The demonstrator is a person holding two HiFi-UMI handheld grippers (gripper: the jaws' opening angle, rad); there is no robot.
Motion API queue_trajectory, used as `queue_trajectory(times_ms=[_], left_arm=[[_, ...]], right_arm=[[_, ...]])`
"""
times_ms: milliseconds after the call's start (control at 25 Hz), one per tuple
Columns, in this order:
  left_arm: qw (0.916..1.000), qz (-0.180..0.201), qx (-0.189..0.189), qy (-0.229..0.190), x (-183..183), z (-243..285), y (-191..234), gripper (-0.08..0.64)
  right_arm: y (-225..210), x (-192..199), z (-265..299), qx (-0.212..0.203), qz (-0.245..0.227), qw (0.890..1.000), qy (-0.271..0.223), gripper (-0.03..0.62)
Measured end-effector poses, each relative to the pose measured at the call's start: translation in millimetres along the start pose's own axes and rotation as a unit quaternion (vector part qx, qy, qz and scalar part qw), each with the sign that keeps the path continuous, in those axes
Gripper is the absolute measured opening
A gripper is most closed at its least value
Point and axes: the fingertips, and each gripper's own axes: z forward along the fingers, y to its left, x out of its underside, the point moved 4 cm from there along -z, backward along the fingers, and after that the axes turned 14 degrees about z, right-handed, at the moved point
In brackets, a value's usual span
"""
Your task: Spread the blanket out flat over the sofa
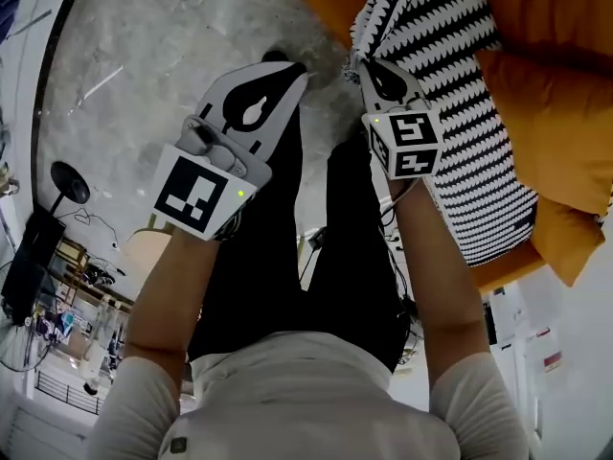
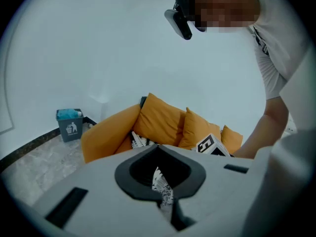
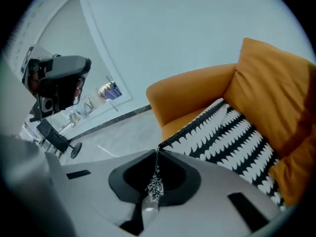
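A black-and-white patterned blanket (image 1: 460,84) lies bunched on the seat of an orange sofa (image 1: 560,113). My right gripper (image 1: 362,65) is at the blanket's near corner. In the right gripper view its jaws (image 3: 157,149) are shut on that corner, and a strip of blanket (image 3: 232,137) runs from the tips back over the seat. My left gripper (image 1: 287,70) hangs a little to the left, over the floor. In the left gripper view its jaws (image 2: 158,172) are shut with a scrap of the patterned fabric (image 2: 163,191) caught between them. More of the blanket (image 2: 139,141) shows on the sofa (image 2: 158,120).
Orange back cushions (image 3: 276,93) line the sofa. A grey bin (image 2: 70,124) stands on the marble floor (image 1: 172,36) left of the sofa. A black round-based stand (image 1: 69,182) and cluttered shelves are off to the left. The person's legs (image 1: 316,218) are directly below the grippers.
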Motion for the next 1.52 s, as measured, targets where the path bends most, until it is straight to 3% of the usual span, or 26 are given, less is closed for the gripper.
queue_trajectory(times_ms=[280, 480, 680, 920, 1160, 1360, 1520], left_arm=[[0.9978, -0.023, -0.06, -0.016, 41, -36, 0, 0.009], [0.9958, -0.029, -0.083, -0.022, 64, -52, 28, 0.009], [0.9952, -0.045, -0.085, -0.018, 85, -61, 49, 0.009], [0.9952, -0.062, -0.075, -0.015, 108, -47, 38, 0.009], [0.9954, -0.072, -0.062, -0.01, 107, -38, 47, 0.009], [0.995, -0.077, -0.063, -0.006, 91, -28, 42, 0.009], [0.9947, -0.073, -0.072, -0.007, 88, -34, 35, 0.009]], right_arm=[[28, 32, 69, -0.026, -0.046, 0.998, 0.039, 0.035], [36, 26, 141, -0.01, -0.072, 0.994, 0.081, 0.035], [28, 31, 184, 0.021, -0.075, 0.991, 0.112, 0.035], [-2, 57, 203, 0.037, -0.072, 0.988, 0.133, 0.035], [-12, 43, 220, 0.059, -0.063, 0.988, 0.129, 0.037], [19, 59, 220, -0.025, -0.08, 0.98, 0.18, 0.072], [45, 66, 210, -0.05, -0.068, 0.981, 0.176, 0.123]])
